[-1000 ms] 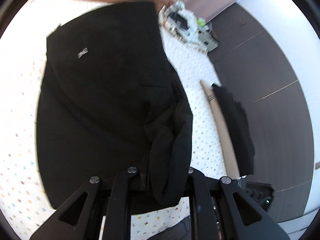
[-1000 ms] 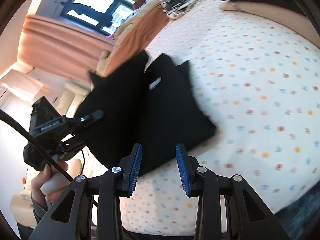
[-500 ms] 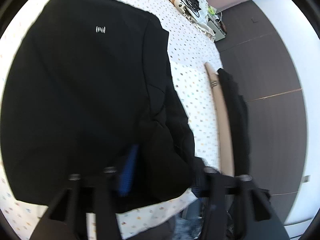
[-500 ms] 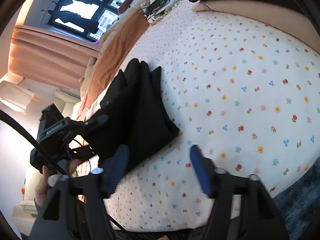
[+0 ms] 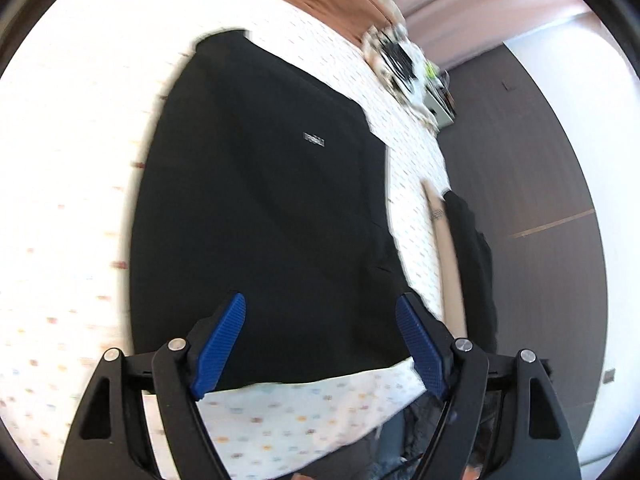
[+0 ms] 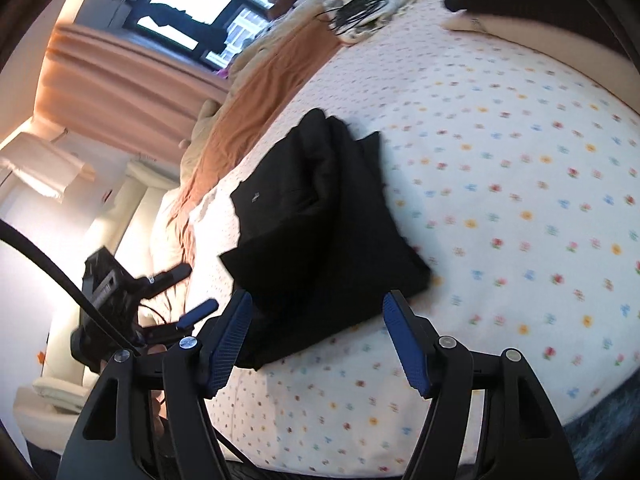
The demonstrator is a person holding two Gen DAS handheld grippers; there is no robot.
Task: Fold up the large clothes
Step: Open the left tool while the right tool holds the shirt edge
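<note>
Left gripper (image 5: 320,320): we see its blue-padded fingers (image 5: 220,344) spread wide with nothing between them, hovering just above the near edge of the garment; from the right wrist view it shows at the left (image 6: 188,296), beside the bed, its two fingers parted.
Right gripper (image 6: 318,320): we see its jaws released too, empty, poised over the garment's near corner and the sheet.
Black garment (image 5: 260,208): we find it lying folded on the bed, flat in a rough rectangle, a small pale label (image 5: 314,139) facing up; in the right wrist view (image 6: 320,216) the folded layers stack unevenly, with one thicker fold along the top.
Floral bedsheet (image 6: 520,200): white with small coloured flowers, it lies under the garment and reaches all round it.
Second dark cloth (image 5: 472,264): we see it hanging along the bed's far side, next to a beige edge (image 5: 444,248).
Orange blanket (image 6: 272,88): it lies bunched along the bed beyond the garment, well apart from both grippers.
Cable bundle (image 6: 356,12): dark wires rest on a pale crumpled cloth near the far end of the bed.
Curtains and window (image 6: 120,80): furthest off, peach curtains hang beside a dark-framed window.
</note>
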